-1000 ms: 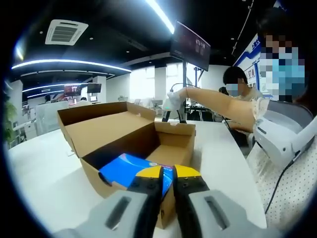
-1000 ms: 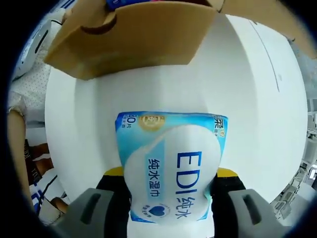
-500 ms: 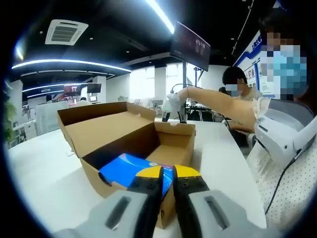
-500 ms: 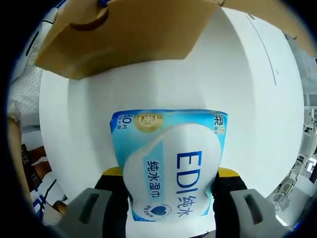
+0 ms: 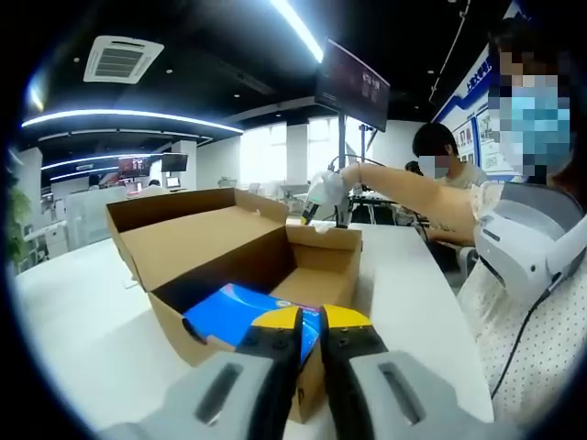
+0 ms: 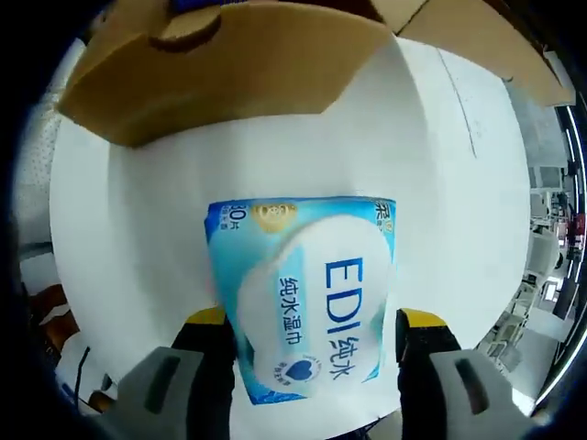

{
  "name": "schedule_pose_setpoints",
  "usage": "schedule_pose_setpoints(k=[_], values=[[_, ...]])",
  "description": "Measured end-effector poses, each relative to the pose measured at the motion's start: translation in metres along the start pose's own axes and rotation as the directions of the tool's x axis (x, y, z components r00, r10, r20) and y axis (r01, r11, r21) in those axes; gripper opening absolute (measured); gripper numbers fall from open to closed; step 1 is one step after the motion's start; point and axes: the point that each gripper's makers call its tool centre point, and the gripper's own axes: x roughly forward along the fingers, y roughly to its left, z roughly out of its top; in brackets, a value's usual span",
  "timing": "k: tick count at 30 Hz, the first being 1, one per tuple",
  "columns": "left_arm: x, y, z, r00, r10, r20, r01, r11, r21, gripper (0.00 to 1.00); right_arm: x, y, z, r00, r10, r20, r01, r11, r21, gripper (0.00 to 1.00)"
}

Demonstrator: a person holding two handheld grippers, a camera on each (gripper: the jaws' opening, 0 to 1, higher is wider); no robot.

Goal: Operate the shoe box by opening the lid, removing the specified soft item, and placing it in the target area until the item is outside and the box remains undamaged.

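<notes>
Soft pack of wet wipes (image 6: 307,307), light blue and white film with blue lettering, lying flat on the white counter (image 6: 440,183) just outside the shoe box (image 6: 229,69), between the yellow-tipped jaws of the right claw (image 6: 312,325). Right claw spread: jaws flanking the pack's sides, a sliver of gap on each side, apparently no squeeze.

Judged light, squashy and slick: glossy film likely to slide and buckle under a hard pinch. Best taken across the narrow width near the middle, with gentle pressure, away from the thin sealed ends.

Shoe box (image 5: 238,266) open in the left gripper view, lid folded back, a blue item (image 5: 248,312) inside. Left claw (image 5: 312,325) pressed together, holding nothing, low before the box's near corner. Thin cardboard, easily creased; better left unbumped.
</notes>
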Motion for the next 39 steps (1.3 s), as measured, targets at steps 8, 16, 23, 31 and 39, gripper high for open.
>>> schedule_pose_setpoints(k=[8,16,23,31,39], values=[[0.0,0.0,0.0,1.0,0.001,-0.001,-0.001,1.0,0.0,0.08,-0.024,-0.004,0.009,0.989,-0.058,0.134,0.049,0.997,0.066,0.68],[0.001,-0.001,-0.001,1.0,0.004,-0.003,-0.004,1.0,0.0,0.08,-0.046,0.0,0.023,0.946,-0.101,0.307,0.069,0.991,0.114,0.59],[0.002,-0.003,-0.002,1.0,0.005,-0.005,-0.005,1.0,0.001,0.08,-0.059,0.001,0.031,0.889,-0.113,0.443,0.049,0.987,0.153,0.54],[0.002,-0.002,-0.001,1.0,0.007,-0.007,-0.007,1.0,0.002,0.08,-0.099,0.007,0.073,0.675,-0.139,0.724,0.027,0.986,0.164,0.46],[0.002,-0.001,-0.001,1.0,0.008,-0.007,-0.008,1.0,0.0,0.08,-0.143,0.029,0.112,0.416,-0.126,0.901,-0.006,0.99,0.142,0.35]])
